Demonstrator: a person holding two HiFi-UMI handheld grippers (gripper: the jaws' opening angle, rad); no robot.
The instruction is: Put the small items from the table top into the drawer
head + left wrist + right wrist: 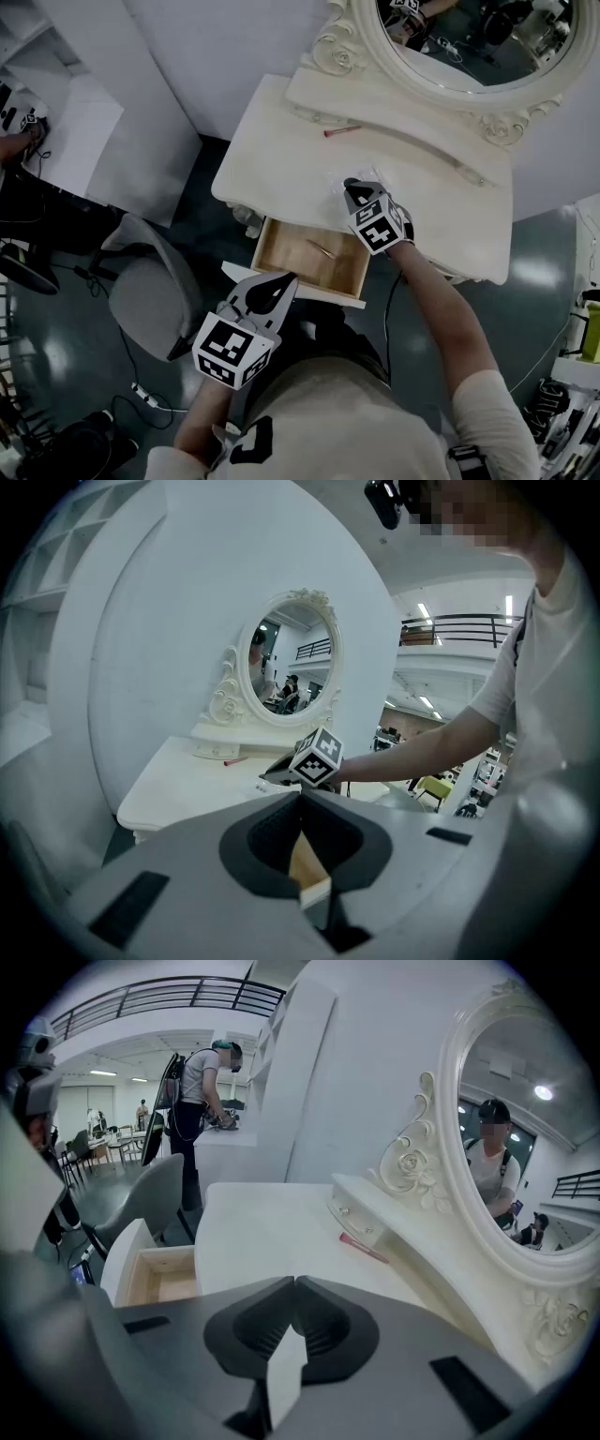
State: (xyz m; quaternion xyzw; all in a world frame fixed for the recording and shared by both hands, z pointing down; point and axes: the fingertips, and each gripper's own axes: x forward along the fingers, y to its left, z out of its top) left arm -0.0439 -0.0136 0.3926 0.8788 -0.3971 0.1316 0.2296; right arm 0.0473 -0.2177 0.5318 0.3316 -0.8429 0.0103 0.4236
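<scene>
1. Left gripper (271, 292) hangs low in front of the open drawer and touches nothing. Its jaws are together with nothing between them. It does best to stay clear of the drawer mouth
2. Drawer (291, 246) is pulled out under the front edge of the table top (272, 159). Its wood bottom is bare except for one thin pale item (322, 249) lying near the middle. There is plenty of room, so the next piece should go down beside that item, not on it
3. Right gripper (357, 195) is over the table top just behind the drawer, angled down toward the mirror (469, 56). Its jaws are closed, tips meeting. Its own view shows only pale table through the gap behind the tips, so I cannot tell whether something very thin is pinched
4. A pale crinkled patch (360, 176) lies just beyond those tips, too faint to name. If it is an item, it looks flimsy, and a firm pinch on one edge seems wiser than a scoop
5. Red stick (341, 131) lies flat further back, at the foot of the raised ledge under the mirror and well apart from the right gripper. It is plainly left to move. My read is to part the jaws first and come down across its length. Then set the pads on the surface either side of its middle, close, lift straight, carry it forward and let go low inside the drawer
</scene>
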